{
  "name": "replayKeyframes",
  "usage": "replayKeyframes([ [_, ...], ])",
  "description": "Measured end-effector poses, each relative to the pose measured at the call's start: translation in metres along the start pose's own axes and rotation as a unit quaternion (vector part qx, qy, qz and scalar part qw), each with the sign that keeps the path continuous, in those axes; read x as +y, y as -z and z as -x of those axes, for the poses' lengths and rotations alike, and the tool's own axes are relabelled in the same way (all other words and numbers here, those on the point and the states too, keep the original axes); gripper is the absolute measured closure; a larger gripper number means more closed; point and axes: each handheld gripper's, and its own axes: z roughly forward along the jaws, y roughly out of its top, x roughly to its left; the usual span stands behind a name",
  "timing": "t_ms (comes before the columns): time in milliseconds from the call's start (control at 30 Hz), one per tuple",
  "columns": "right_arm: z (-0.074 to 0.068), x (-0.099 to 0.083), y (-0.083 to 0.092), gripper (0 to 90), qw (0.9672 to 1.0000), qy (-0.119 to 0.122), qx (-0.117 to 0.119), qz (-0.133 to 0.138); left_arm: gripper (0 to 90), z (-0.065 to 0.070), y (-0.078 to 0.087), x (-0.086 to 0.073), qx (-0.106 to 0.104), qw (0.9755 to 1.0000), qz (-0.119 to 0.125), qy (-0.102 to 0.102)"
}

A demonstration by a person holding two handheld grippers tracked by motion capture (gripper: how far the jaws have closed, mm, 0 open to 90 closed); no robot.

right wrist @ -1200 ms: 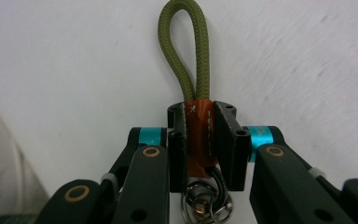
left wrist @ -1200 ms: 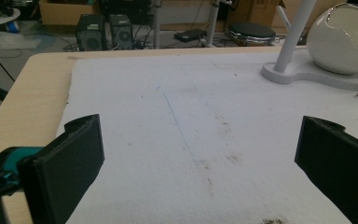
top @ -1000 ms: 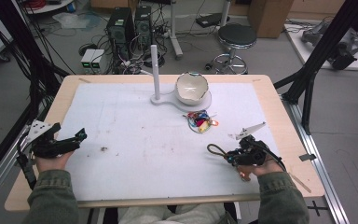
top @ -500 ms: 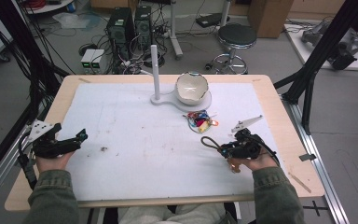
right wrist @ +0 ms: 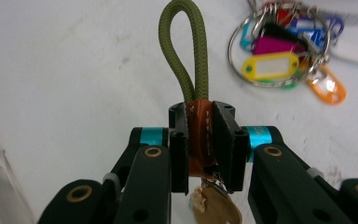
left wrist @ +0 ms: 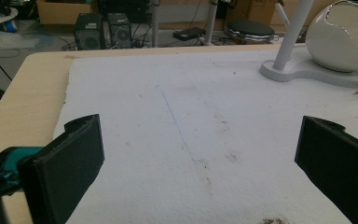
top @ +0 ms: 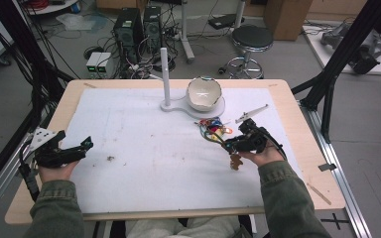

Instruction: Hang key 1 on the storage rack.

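My right gripper (right wrist: 200, 116) is shut on a keychain: its pads clamp the orange-brown leather wrap (right wrist: 199, 137). An olive rope loop (right wrist: 185, 56) sticks out past the jaws and a brass tag (right wrist: 218, 208) hangs below them. From above, the right gripper (top: 229, 145) is held over the white mat, with the tag (top: 235, 161) dangling under the hand. Just beyond it lies a ring of coloured key tags (top: 214, 127), also ahead and to the right in the right gripper view (right wrist: 279, 51). My left gripper (top: 85, 146) rests open at the mat's left edge, its jaws wide apart around nothing (left wrist: 200, 158).
A white stand with an upright post (top: 164, 74) and a white bowl (top: 204, 93) sits at the back centre of the mat (top: 139, 129); the post (left wrist: 289, 37) and bowl (left wrist: 342, 37) lie far right in the left gripper view. A small dirt speck (top: 110, 158) lies near the left gripper.
The right gripper has lifted and moved left and away, toward the coloured key tags, with the keychain still clamped in it. The left gripper has stayed put.
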Motion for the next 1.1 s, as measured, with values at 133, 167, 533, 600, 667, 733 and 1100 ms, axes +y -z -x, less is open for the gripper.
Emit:
replayKeyframes([
  [133,-0.001,0.012,0.001,76.9,1.0,0.001,0.0,0.007,1.7,0.0,0.0,0.0,-0.001,1.0,0.001,0.002],
  [167,-0.002,0.02,0.001,76.9,0.9999,0.003,0.002,0.011,1.7,0.0,0.0,0.0,-0.002,1.0,0.002,0.002],
  [533,-0.001,0.056,-0.001,76.9,0.9995,0.002,0.007,0.031,1.7,0.0,0.0,0.0,-0.003,1.0,0.007,0.004],
  [600,0.0,0.062,-0.002,76.9,0.9993,-0.003,0.009,0.037,1.7,-0.001,0.0,-0.001,-0.003,1.0,0.008,0.005],
  [667,0.002,0.068,-0.004,76.9,0.9989,-0.007,0.016,0.044,1.7,0.0,0.0,-0.001,-0.002,1.0,0.007,0.005],
  [733,0.002,0.074,-0.005,77.0,0.9986,-0.008,0.015,0.049,1.7,0.0,0.0,-0.001,-0.003,1.0,0.005,0.003],
  [1100,-0.006,0.113,-0.007,77.0,0.9985,0.005,0.018,0.053,1.7,-0.001,0.0,-0.001,-0.003,1.0,0.006,0.007],
])
